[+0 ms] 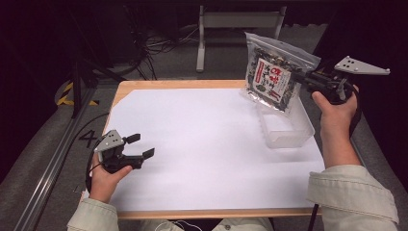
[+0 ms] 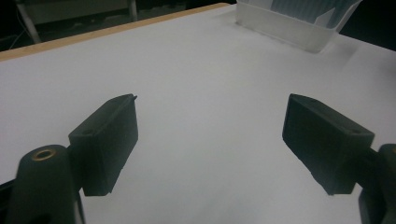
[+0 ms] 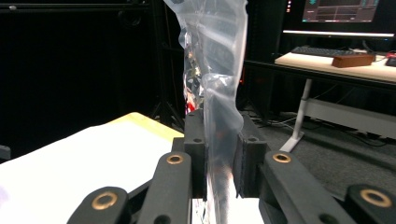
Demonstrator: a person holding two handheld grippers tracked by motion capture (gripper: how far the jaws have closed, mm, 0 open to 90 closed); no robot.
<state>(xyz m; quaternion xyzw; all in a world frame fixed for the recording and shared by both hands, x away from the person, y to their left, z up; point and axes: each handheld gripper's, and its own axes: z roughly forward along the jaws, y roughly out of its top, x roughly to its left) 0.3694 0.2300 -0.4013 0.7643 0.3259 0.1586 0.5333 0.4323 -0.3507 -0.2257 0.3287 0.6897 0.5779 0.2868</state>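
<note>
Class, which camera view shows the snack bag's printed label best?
The high view: the snack bag faces the camera, held above the clear tray. The right gripper view shows its edge clamped in the right gripper.

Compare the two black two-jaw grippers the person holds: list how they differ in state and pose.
The left gripper has its jaws wide apart with nothing between them; the right gripper is shut on a clear plastic snack bag. The left gripper sits low over the white table sheet; the right gripper is raised above the clear plastic tub. Both are black and hand-held.

Dark room: grey carpet floor (image 1: pixel 43 159), white-legged desk (image 3: pixel 327 65) bearing a monitor (image 3: pixel 341 16).
</note>
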